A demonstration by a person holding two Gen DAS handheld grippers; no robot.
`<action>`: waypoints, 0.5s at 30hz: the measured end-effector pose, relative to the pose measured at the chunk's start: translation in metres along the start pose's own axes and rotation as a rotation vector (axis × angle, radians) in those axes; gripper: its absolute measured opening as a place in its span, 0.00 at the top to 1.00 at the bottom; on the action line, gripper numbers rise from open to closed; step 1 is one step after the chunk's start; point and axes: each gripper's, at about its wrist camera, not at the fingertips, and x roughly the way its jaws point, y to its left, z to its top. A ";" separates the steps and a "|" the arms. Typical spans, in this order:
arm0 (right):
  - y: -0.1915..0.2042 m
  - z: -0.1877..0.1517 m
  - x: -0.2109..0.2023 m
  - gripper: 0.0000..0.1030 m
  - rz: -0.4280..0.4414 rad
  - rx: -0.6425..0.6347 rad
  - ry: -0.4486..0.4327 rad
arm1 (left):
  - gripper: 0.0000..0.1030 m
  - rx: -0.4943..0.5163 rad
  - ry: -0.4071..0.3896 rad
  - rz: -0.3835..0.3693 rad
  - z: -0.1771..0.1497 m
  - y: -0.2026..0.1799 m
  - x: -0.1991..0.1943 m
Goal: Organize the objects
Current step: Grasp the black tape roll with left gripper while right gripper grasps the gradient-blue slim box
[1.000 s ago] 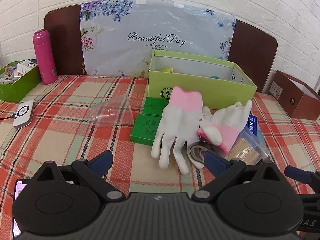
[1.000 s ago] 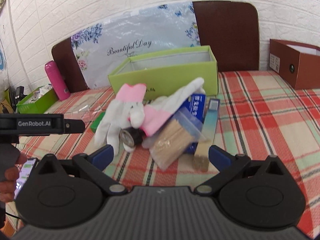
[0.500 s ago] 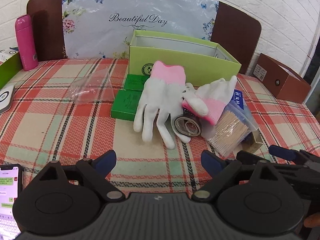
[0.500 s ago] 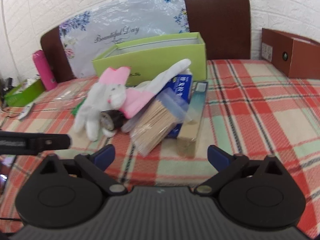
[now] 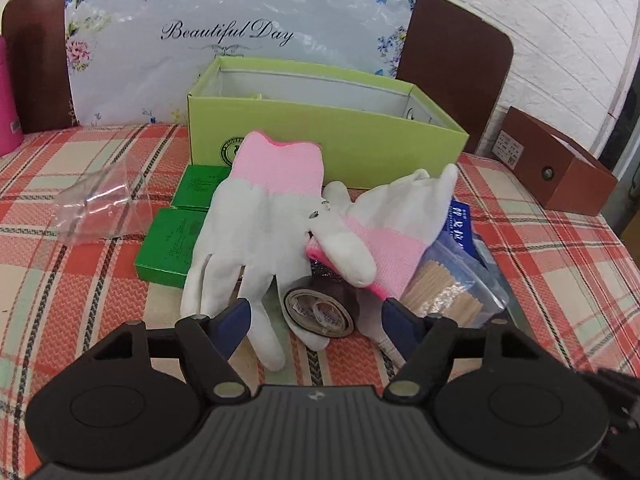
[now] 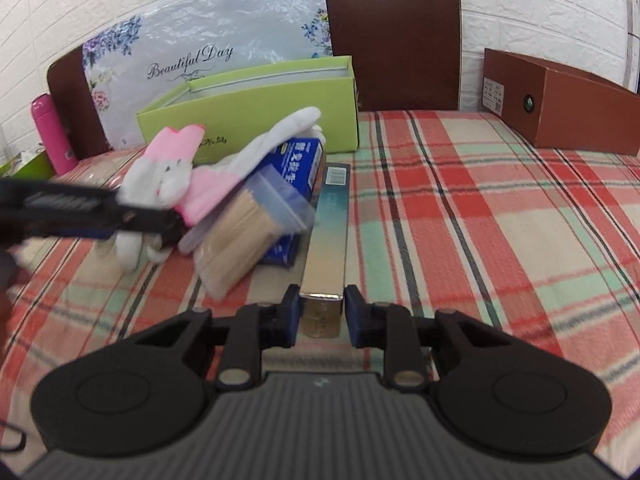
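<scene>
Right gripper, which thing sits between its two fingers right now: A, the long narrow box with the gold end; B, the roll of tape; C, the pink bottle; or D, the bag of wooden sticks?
A: in the right wrist view the right gripper has just been closing, and its blue pads flank the gold near end of the long narrow box, which lies flat on the plaid cloth.

— What's lying by the green box (image 5: 328, 136)?
— Two white-and-pink gloves (image 5: 260, 216), draping over a tape roll (image 5: 320, 312) and toothpick bag (image 6: 240, 232).
— And the long carton (image 6: 326, 248)?
— Lying flat, pointing away.
</scene>
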 end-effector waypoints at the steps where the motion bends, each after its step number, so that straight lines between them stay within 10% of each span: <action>1: -0.002 -0.004 -0.006 0.78 0.014 0.002 0.008 | 0.36 -0.019 0.018 -0.004 0.003 0.002 0.009; 5: -0.004 -0.017 -0.027 0.77 0.075 -0.012 0.040 | 0.61 -0.045 0.054 -0.006 0.005 0.007 0.026; 15: 0.011 -0.019 -0.051 0.64 0.130 -0.091 0.047 | 0.61 0.101 0.125 -0.131 -0.042 0.020 -0.043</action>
